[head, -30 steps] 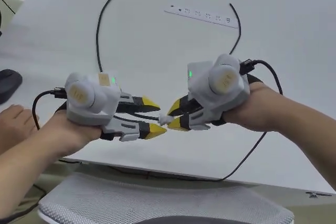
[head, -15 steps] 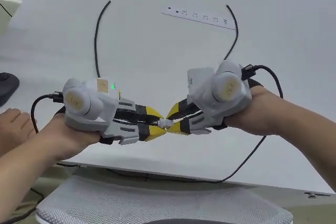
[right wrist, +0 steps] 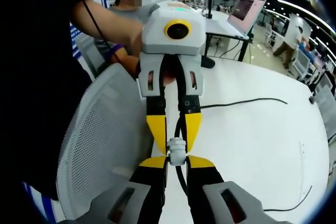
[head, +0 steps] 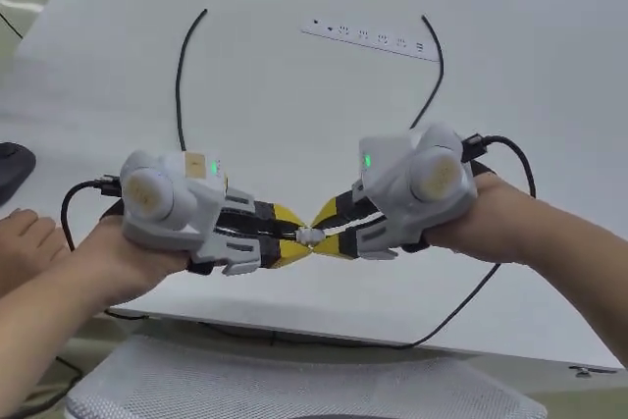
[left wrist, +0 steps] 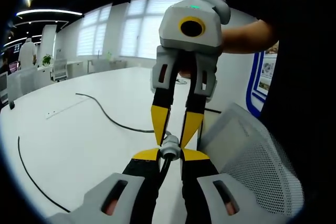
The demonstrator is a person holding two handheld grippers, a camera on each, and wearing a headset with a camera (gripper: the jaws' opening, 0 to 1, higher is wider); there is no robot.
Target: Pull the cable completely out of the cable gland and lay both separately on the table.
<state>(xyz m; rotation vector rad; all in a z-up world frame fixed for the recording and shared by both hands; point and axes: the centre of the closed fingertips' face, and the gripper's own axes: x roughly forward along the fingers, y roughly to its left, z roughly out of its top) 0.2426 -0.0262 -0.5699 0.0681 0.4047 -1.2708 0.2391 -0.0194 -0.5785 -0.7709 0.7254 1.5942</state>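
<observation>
Above the table's near edge my two grippers meet tip to tip. The small white cable gland (head: 309, 235) sits right between them. My right gripper (head: 327, 228) is shut on the gland. My left gripper (head: 291, 235) is shut on the black cable just beside it. In the left gripper view the gland (left wrist: 170, 148) lies at my own yellow tips (left wrist: 147, 155), and the cable (left wrist: 165, 170) runs back between my jaws. In the right gripper view the gland (right wrist: 177, 150) stands upright above my tips (right wrist: 155, 161), with the cable (right wrist: 182, 178) looping below it.
A white power strip (head: 368, 39) lies at the far side of the white table (head: 294, 115). Two loose black cables (head: 180, 76) (head: 433, 66) curve across it. A mesh chair back (head: 294, 390) is just below the near edge. A hand (head: 20, 233) and a dark object (head: 12, 159) are at the left.
One second ago my left gripper was open beside the gland. It has since shut on the cable against the right gripper's tips. Both hands have barely shifted in the last half second.
</observation>
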